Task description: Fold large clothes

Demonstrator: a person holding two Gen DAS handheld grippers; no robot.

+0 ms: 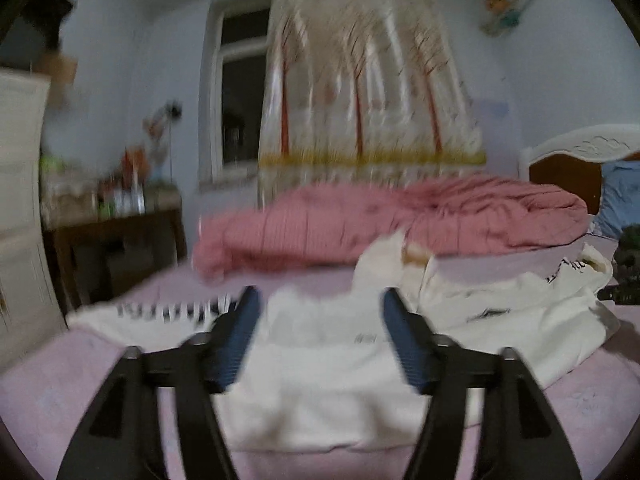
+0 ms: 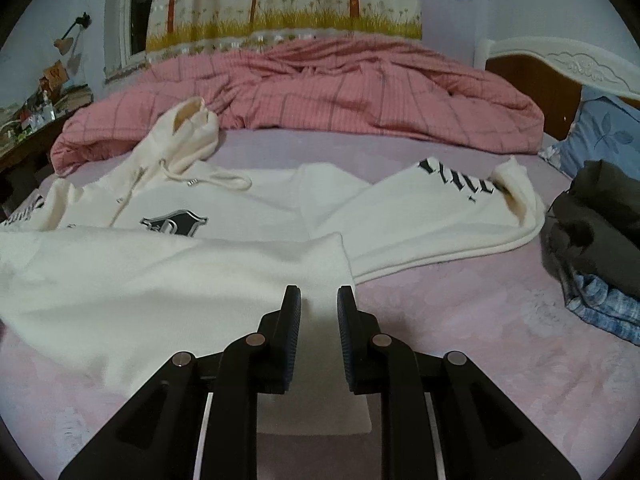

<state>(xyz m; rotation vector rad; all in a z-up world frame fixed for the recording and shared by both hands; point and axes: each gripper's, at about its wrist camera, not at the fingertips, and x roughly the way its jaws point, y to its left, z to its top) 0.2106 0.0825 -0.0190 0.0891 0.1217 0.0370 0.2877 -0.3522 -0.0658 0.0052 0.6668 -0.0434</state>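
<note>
A cream hoodie (image 2: pixel 180 264) lies across the bed (image 2: pixel 460 320), long axis running left to right ahead of 2 grippers: the right gripper (image 2: pixel 319 300) pinches its near hem, the left gripper (image 1: pixel 318 300) hovers spread, empty, above it.

The left gripper (image 1: pixel 318 300) points almost level across the bed (image 1: pixel 80 392), and its jaws stand wide apart. The blue ribbed pads (image 1: pixel 236 344) press on nothing. A cream hoodie (image 1: pixel 320 392) lies on the pink sheet below and ahead of the jaws; its cloth shows in the gap between them. Black lettering marks the left sleeve (image 1: pixel 168 314) and the right sleeve (image 1: pixel 568 272). Behind the hoodie, a pink quilt (image 1: pixel 400 220) lies bunched across the bed. A tree-patterned curtain (image 1: pixel 368 80) hangs beyond it, just beside a dark window (image 1: pixel 242 92). A cluttered wooden tabletop (image 1: pixel 120 212) stands at the left. The whole view is motion-blurred.
</note>
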